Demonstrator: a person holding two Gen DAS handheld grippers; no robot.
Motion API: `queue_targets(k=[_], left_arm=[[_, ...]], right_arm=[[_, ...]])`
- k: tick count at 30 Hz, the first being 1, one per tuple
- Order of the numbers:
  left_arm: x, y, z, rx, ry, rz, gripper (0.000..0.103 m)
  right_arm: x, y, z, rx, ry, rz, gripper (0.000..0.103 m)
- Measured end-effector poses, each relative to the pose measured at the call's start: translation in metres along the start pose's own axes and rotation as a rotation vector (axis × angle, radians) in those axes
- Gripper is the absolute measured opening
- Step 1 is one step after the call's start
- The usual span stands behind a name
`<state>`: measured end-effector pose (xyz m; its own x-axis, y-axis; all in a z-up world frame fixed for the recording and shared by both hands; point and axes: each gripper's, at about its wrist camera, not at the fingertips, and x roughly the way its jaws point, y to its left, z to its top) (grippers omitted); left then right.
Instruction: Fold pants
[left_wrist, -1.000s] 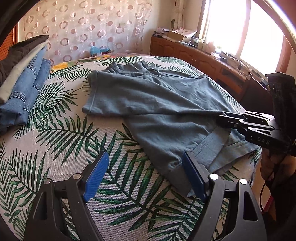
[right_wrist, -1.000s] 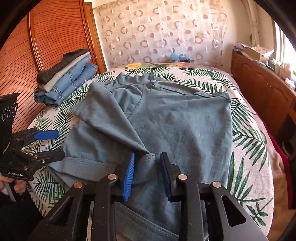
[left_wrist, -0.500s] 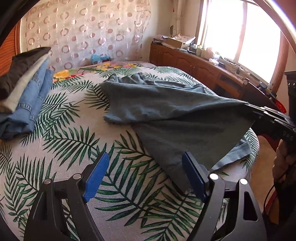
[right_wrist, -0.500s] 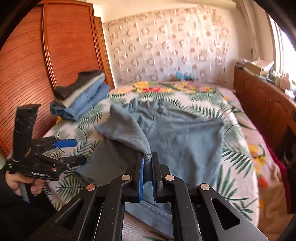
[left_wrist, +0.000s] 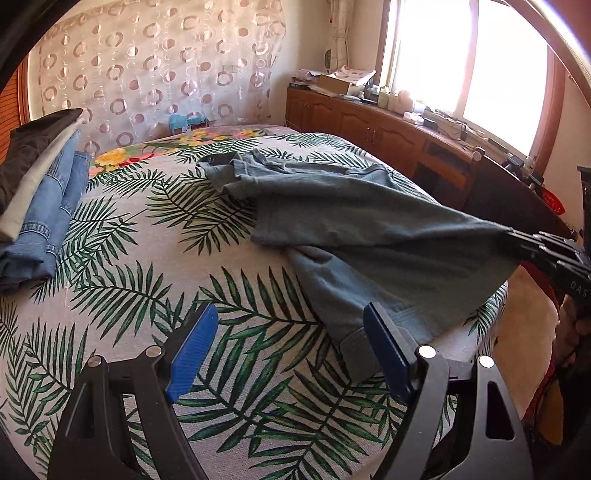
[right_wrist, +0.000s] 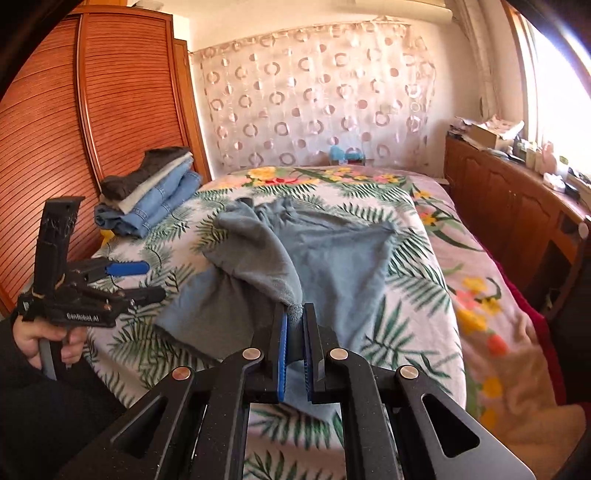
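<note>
Now the grey-blue pants (right_wrist: 343, 258) lie across the middle of the bed (right_wrist: 436, 280), on its palm-leaf cover, and one corner of them is lifted off it. That corner is pinched between the blue pads of the right gripper (right_wrist: 295, 332), whose jaws are pressed together on the cloth. From the pinch the fabric rises as a stretched fold back toward the part at the far end of the pants, which rests bunched on the cover.

The left gripper (left_wrist: 288, 354) hangs over the near edge of the bed with its jaws spread wide and nothing between them. A lower hem of the pants lies just beside its right pad (left_wrist: 388, 354); whether cloth and pad touch I cannot tell.

A second ago the pants were flat and spread wide on the cover, and the right jaws stood apart around a fold. Since then they have closed on it and the corner has been pulled up and toward the near edge, so more of the leaf pattern shows on the left side. The left gripper has hardly changed.

A stack of folded clothes (right_wrist: 155, 195) sits near the wooden wardrobe (right_wrist: 74, 129). In the left wrist view the right gripper is cut off at the picture edge. In the right wrist view the near cover is blurred, and a hand (right_wrist: 44, 339) on the left gripper's handle is partly hidden.
</note>
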<state>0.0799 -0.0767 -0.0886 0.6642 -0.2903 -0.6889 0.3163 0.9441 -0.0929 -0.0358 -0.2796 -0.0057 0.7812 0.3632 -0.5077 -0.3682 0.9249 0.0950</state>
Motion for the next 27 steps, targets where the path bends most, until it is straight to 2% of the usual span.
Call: queue_targets(k=[6,13,23,27], left_arm=[[0.005,-0.003,-0.001,0.008,0.009,-0.004,0.081],[0.014,-0.007,-0.005,0.019,0.036,-0.009,0.082],[0.023,-0.006,-0.011,0.012,0.059,-0.012,0.082],[0.026,-0.004,-0.012,0.002,0.063,-0.021,0.082]], right_arm=[[-0.002,-0.003,-0.006,0.024,0.023,-0.016,0.007],[0.02,-0.009,-0.02,0.038,0.116,-0.045,0.007],[0.016,-0.016,-0.02,0.078,0.111,-0.021,0.007],[0.018,-0.019,-0.019,0.078,0.109,-0.025,0.013]])
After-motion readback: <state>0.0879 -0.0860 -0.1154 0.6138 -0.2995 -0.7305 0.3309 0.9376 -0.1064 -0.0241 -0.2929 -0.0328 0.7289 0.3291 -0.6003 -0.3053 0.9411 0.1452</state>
